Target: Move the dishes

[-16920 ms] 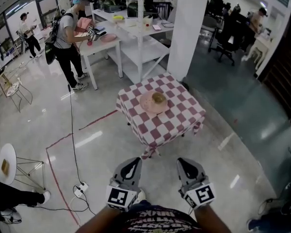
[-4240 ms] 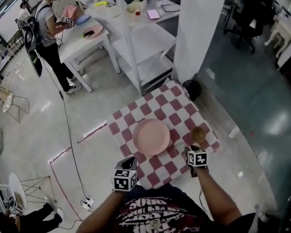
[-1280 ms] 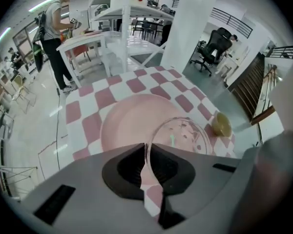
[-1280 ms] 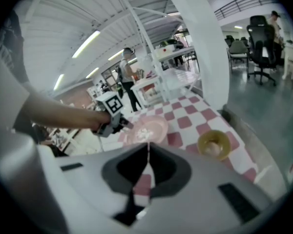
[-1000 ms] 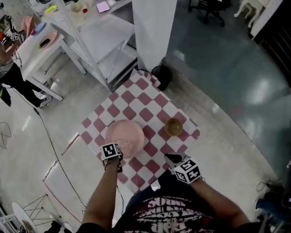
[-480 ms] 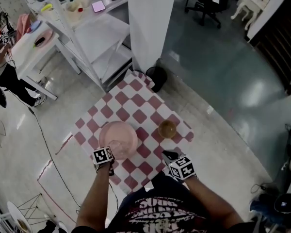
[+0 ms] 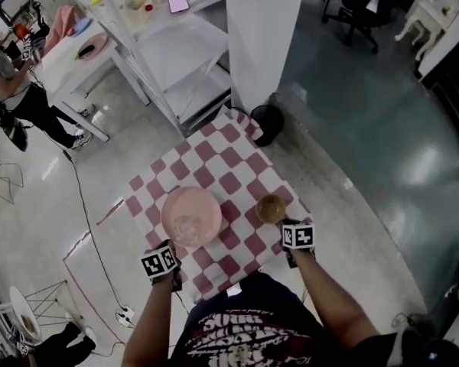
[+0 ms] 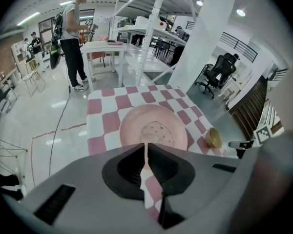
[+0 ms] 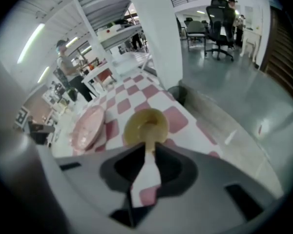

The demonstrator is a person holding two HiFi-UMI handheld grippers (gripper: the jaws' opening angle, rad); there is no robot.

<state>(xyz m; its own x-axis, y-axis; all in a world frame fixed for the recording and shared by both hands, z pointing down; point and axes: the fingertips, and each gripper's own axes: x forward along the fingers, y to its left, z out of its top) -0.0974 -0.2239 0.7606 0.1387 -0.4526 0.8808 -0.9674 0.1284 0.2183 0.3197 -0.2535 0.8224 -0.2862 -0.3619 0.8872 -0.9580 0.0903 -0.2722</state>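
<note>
A pink plate [image 7: 191, 217] lies on the red-and-white checked table [image 7: 214, 170], with a small yellow-brown bowl [image 7: 271, 209] to its right. My left gripper [image 7: 168, 252] hovers at the table's near edge just short of the plate, jaws shut and nothing in them. In the left gripper view the plate [image 8: 154, 130] sits straight ahead of the left gripper [image 8: 145, 145]. My right gripper [image 7: 292, 228] is close behind the bowl, also shut. In the right gripper view the bowl [image 9: 145, 126] lies just past the right gripper's [image 9: 149, 143] tips, and the plate [image 9: 88, 126] is off to the left.
A white pillar [image 7: 264, 37] rises beyond the table, with a black round bin [image 7: 268, 122] at its foot. White shelving [image 7: 172, 60] and a white table [image 7: 73, 56] with pink dishes stand at the back left, where a person [image 7: 11, 98] stands. A cable [image 7: 84, 220] runs across the floor.
My right gripper has come forward, close to the bowl. The left gripper has drawn back slightly from the plate's edge. Plate and bowl have not moved on the cloth.
</note>
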